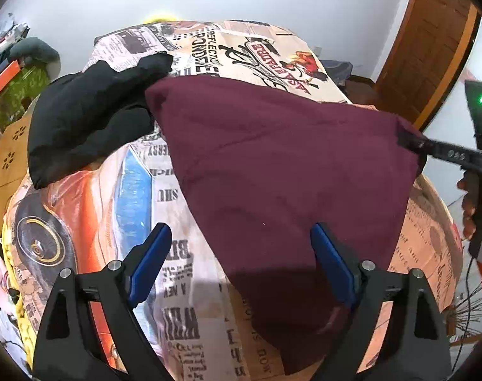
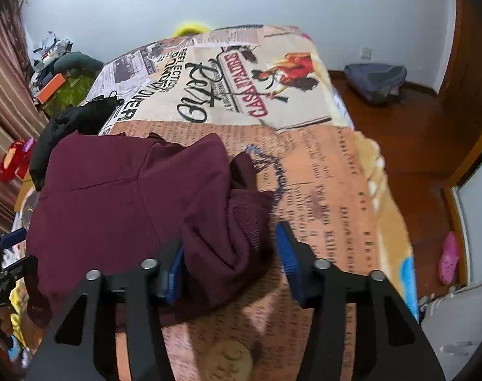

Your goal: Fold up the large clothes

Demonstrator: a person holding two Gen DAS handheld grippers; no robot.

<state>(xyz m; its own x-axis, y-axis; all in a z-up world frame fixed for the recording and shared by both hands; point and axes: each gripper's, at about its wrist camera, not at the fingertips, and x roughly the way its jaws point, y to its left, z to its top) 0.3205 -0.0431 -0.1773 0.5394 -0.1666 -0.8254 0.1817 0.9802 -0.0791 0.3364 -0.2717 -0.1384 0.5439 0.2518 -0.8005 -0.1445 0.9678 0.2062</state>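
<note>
Nearest, the left gripper [image 1: 241,254] hangs over the bed with its blue-padded jaws spread wide and nothing pinched; the near edge of the maroon garment [image 1: 282,171] lies under the right-hand jaw. The right gripper [image 2: 228,263] has its jaws parted too. A bunched fold of the maroon garment [image 2: 139,197] sits between them, against the left pad, while the right pad stands clear of it, so the cloth is released rather than grasped.

The garment lies spread on the printed bedspread [image 2: 320,190], toward the bed's left side. Just beyond it, touching its far left corner, a black garment [image 1: 91,120] lies crumpled. Farther off, on the wooden floor [image 2: 409,146] to the right, a blue bag [image 2: 374,82] rests against the pale wall [image 2: 304,0].
</note>
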